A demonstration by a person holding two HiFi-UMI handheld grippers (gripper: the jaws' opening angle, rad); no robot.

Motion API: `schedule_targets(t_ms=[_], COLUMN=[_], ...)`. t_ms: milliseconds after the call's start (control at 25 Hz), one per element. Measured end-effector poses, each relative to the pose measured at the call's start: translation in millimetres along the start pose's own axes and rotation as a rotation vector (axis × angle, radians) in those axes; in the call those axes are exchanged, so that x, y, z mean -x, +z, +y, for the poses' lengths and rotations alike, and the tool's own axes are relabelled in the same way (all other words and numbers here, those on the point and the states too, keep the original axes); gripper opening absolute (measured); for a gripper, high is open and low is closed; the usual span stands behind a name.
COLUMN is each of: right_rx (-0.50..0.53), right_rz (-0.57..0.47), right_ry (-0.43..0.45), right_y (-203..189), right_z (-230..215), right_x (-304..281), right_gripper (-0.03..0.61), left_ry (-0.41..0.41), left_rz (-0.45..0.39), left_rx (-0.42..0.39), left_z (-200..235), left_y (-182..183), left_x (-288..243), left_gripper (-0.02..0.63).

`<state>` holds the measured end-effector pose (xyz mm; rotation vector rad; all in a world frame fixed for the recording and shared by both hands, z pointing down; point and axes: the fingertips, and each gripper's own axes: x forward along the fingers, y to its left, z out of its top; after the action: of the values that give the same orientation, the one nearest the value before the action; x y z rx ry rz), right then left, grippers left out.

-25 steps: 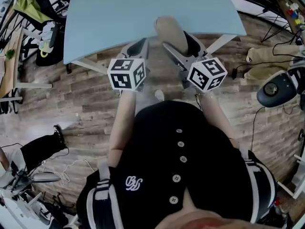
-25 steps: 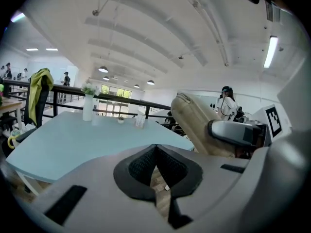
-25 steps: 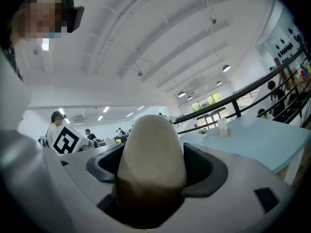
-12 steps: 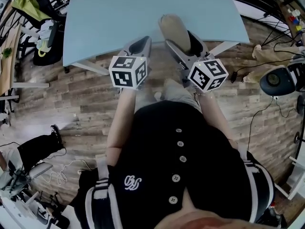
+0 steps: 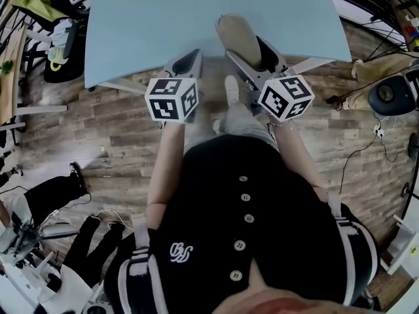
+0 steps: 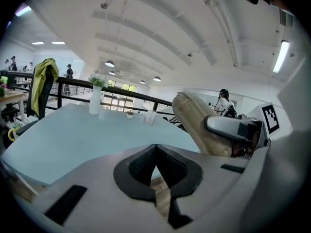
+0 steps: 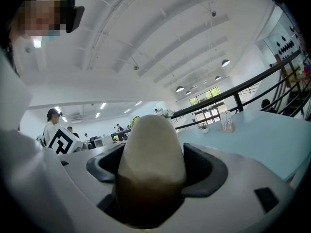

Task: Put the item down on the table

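Observation:
A beige, rounded oblong item sticks up from my right gripper, which is shut on it. The item hangs tilted just over the front edge of the light blue table. My left gripper is shut with nothing in it, its pads touching at the tips, and it sits at the table's front edge, left of the right one. From the left gripper view the item shows at the right, clamped in the right gripper.
A white vase with flowers and a small clear holder stand at the table's far side. A chair with a yellow-green jacket is at the left. On the wood floor lie a black bag, cables and a blue round device.
Both grippers and the held item stay at the table's front edge with almost no shift. A shoe has stepped forward on the floor below the grippers.

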<state>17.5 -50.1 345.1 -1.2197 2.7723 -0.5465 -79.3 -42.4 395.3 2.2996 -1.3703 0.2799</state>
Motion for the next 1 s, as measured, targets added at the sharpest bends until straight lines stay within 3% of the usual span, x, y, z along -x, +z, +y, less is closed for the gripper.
schedule_targets(t_ms=[240,520,1000], right_rx=[-0.014,-0.04,-0.002], right_rz=[0.011,0.01,0.088], right_ry=[0.021,0.055,0.173], right_y=[-1,27,54], right_z=[-21,-72,-130], right_x=[-32,-92,-172], right_gripper=[0.382,0.38,0.38], left_ry=[0.021,0.055,0.137], left_rz=[0.016,0.015,-0.015], left_rx=[0.012,-0.011,0.072], left_z=[21,50,88], left_y=[5,51,94], left_x=[-28,-77,-162], left_gripper=[0.008,0.008,0.008])
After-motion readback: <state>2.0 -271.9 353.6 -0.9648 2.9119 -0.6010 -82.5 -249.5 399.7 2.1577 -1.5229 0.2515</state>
